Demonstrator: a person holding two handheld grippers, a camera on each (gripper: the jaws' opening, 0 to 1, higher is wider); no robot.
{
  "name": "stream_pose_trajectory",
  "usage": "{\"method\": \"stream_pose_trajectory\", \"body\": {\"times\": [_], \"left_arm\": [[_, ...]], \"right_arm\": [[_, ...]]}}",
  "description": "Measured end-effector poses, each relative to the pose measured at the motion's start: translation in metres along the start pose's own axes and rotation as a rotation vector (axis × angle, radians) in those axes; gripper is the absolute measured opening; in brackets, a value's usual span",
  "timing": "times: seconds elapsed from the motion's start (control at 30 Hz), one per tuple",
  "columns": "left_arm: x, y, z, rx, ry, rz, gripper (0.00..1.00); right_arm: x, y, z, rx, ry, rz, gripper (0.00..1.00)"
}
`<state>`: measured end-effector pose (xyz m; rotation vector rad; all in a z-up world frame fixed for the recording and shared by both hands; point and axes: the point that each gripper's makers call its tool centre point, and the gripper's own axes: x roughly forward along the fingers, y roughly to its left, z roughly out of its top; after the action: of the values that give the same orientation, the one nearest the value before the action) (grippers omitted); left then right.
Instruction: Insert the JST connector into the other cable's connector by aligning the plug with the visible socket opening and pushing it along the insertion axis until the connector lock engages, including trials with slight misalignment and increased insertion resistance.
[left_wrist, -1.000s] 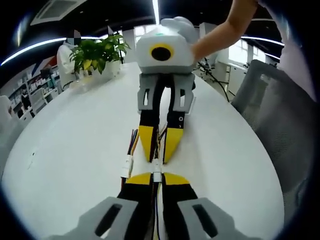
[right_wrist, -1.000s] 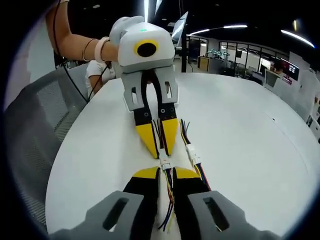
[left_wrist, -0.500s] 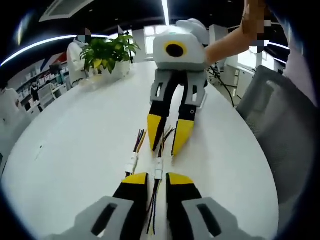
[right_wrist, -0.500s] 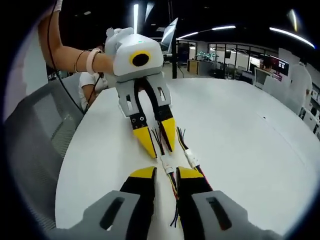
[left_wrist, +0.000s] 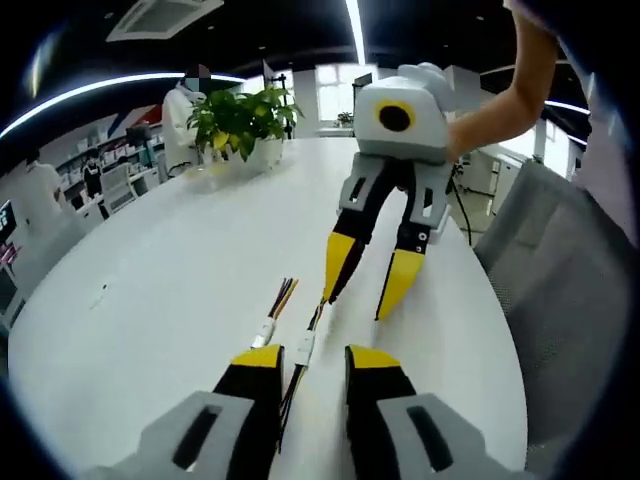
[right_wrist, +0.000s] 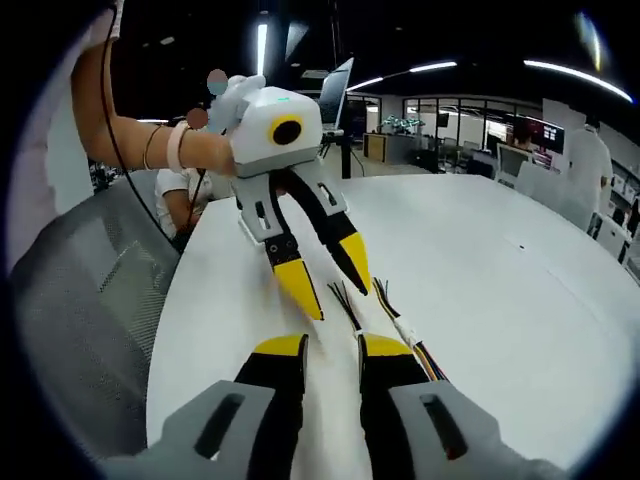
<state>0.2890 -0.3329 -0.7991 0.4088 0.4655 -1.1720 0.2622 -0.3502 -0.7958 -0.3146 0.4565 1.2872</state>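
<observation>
Left gripper (left_wrist: 300, 360): jaws parted, holding nothing; yellow tips low over the white table (left_wrist: 150, 270). Between and just ahead of those tips lies the joined cable (left_wrist: 304, 346), a white connector body with coloured wires trailing out both ends. Its long axis runs roughly along this gripper's own line, away toward the opposite gripper. Just beside it, to the left, lies a second cable (left_wrist: 271, 320), likewise a white connector with red, yellow and black wires fanning from the far end. Both rest flat on the table, near each other; whether they touch cannot be told.

Right gripper (left_wrist: 368, 285): faces the left one from the far side, raised and tilted, jaws spread wide and empty. The nearer yellow tip hangs close above the far wire ends; the other tip stands clear to the side.

From the right gripper view: right gripper (right_wrist: 332, 350), jaws apart, nothing between them; left gripper (right_wrist: 325, 285) opposite, also spread. The cables (right_wrist: 400, 325) lie off to the right of the right gripper's line, thin white housings with dark and coloured leads, tips frayed loose.

Judgement: the left gripper is the nearer to the connectors; the housing between its tips looks mated, though the lock is too small to confirm, so releasing appears to be the step in hand
</observation>
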Motion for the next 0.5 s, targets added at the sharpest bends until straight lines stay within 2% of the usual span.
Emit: {"method": "stream_pose_trajectory", "body": {"times": [0.27,0.5], "left_arm": [[-0.012,-0.004,0.006,-0.019,-0.013,0.031,0.22],[-0.023,-0.007,0.009,-0.049,-0.040,0.073,0.24]], "right_arm": [[-0.008,0.003,0.010,-0.005,-0.020,-0.033,0.23],[-0.022,0.003,0.014,0.028,-0.045,-0.079,0.31]]}}
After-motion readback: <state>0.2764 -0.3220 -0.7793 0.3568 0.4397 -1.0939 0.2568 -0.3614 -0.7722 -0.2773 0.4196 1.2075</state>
